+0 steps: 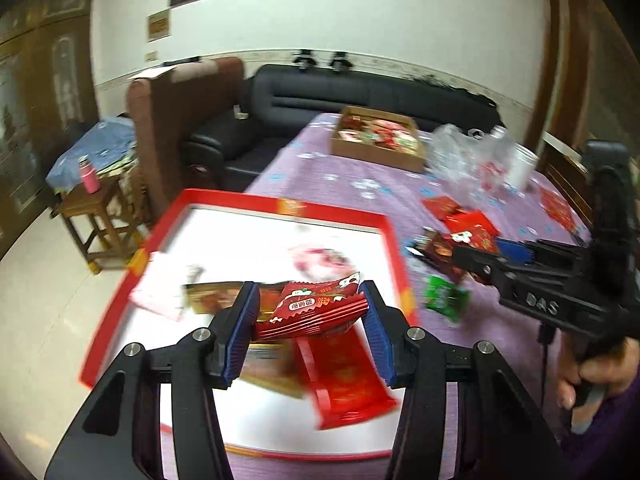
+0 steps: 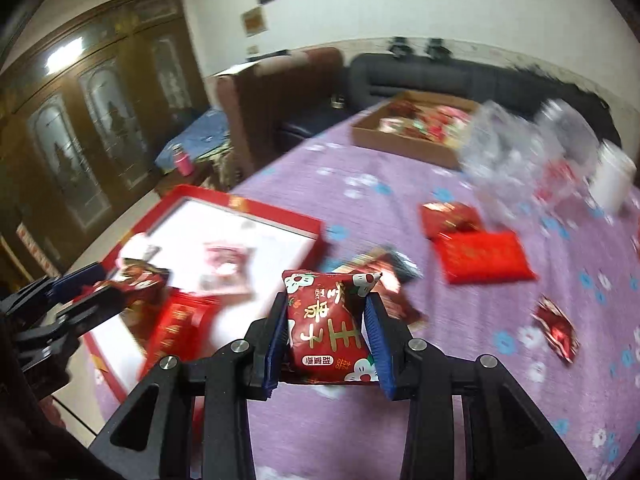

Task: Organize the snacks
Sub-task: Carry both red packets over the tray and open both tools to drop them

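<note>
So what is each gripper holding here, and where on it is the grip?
Each holds a red snack packet. The left gripper pinches its packet across its two ends; the right gripper clamps its packet by its two side edges, print facing the camera.

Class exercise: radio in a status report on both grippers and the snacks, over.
Left gripper shut on a red snack packet, above the red tray. Right gripper shut on a second red packet, over the purple tablecloth. Nothing blocking.
</note>
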The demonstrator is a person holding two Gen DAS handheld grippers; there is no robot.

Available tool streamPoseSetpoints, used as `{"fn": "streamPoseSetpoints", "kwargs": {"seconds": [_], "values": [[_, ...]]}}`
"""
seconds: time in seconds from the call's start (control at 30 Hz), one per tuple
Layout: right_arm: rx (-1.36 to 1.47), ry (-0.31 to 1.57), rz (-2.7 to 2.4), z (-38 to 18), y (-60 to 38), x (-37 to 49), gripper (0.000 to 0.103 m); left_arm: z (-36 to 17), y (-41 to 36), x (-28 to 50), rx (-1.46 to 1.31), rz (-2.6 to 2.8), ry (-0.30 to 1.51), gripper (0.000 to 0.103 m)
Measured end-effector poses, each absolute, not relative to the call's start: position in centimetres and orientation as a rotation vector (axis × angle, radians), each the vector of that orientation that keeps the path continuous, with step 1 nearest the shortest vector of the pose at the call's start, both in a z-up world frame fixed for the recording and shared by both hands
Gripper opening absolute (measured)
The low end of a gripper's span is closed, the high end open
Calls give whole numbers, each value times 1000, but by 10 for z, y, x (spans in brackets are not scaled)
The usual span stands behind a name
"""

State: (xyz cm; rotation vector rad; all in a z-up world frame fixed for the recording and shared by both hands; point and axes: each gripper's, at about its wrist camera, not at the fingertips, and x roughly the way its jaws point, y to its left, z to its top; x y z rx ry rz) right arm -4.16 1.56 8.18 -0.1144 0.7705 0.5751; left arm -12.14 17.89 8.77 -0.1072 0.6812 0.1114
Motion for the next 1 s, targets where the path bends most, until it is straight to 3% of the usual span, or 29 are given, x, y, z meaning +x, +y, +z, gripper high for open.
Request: {"fn": "streamPoseSetpoints", "kwargs": {"seconds": [0.47,1.0], "values": [[-228,734,651,65,130,-74,38,69,233,-123,-153,242,674,50],[-326,718,578,48,157,-73,38,56,243,-117,-162,255,706,50]]}}
